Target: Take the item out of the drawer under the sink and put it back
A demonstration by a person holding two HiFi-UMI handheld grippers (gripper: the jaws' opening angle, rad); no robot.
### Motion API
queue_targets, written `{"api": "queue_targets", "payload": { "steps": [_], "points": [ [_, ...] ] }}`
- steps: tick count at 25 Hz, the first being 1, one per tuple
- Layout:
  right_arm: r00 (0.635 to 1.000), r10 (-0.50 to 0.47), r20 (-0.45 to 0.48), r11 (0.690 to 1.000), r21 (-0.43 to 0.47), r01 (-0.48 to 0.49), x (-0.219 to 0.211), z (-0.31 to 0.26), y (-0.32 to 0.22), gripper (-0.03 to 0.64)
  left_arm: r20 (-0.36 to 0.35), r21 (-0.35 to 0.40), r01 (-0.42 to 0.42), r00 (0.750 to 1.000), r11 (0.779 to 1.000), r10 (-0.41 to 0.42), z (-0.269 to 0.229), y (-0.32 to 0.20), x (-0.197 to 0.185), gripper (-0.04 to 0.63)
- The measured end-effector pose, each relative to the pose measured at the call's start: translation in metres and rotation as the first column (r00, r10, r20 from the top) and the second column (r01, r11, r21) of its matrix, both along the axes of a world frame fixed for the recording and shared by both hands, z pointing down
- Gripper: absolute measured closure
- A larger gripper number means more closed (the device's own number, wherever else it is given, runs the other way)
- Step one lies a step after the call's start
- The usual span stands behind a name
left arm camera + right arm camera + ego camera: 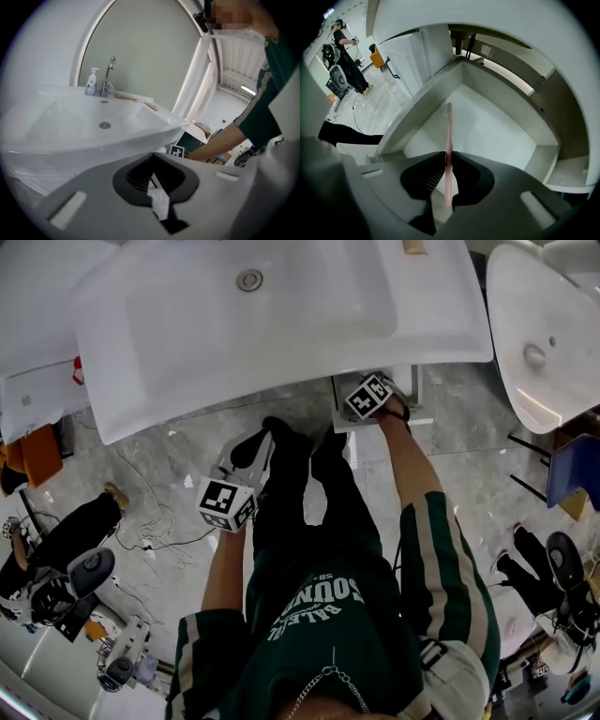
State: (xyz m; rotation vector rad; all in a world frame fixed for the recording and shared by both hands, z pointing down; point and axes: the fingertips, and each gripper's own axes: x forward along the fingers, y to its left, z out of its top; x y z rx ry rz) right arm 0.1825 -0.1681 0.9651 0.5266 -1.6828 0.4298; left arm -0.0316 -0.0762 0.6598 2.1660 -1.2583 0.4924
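From the head view, the person stands at a white sink (281, 324). The right tongs (375, 392) reach in under the front edge of the basin with their marker cube (368, 397) facing up. The basin's overhang hides what they hold from here. The left tongs (242, 457) hang low in front of the legs above the marble floor (159, 442), well apart from the sink and taking no part in the work.

In the left gripper view, the left tongs are tilted up towards the sink top, with its faucet (108, 77) and soap bottle (92, 82) at the back. Their jaws are closed together with no task item between them. A small pale patch low behind the pads cannot be identified. The person's right arm (220, 143) stretches past beneath the basin, which suggests the left side is parked clear so the right has room.

The right gripper view shows the task's thing. The right tongs (449, 159) are clamped on a thin pink stick (449, 124), gripped near its lower end so that most of its length points forward. It is held above the bare white floor of the open drawer (492, 133) without resting on it. Only its narrow edge shows, so what kind of item it is cannot be made out. The grip near one end looks suited to lifting it past the drawer wall or laying it down flat. Which of the two steps this is cannot be judged from these pictures.
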Motion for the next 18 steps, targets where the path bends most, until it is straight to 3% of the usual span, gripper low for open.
{"api": "queue_targets", "payload": {
  "steps": [4,12,18],
  "points": [
    [1.0,0.01,-0.002,1.0,-0.023,-0.01,-0.001,0.003,0.0,0.566,-0.008,-0.005,0.001,1.0,1.0,-0.001,0.001,-0.006,-0.002,0.546],
    [0.999,0.027,0.019,0.999,0.02,-0.027,0.002,-0.033,0.002,0.565,-0.032,0.026,-0.012,0.999,1.0,0.013,-0.014,-0.015,0.007,0.546],
    [0.971,0.217,0.098,0.973,0.057,-0.223,0.008,-0.081,0.001,0.614,-0.036,0.073,-0.025,0.999,0.997,0.028,-0.044,-0.027,0.011,0.546]
  ]
}}
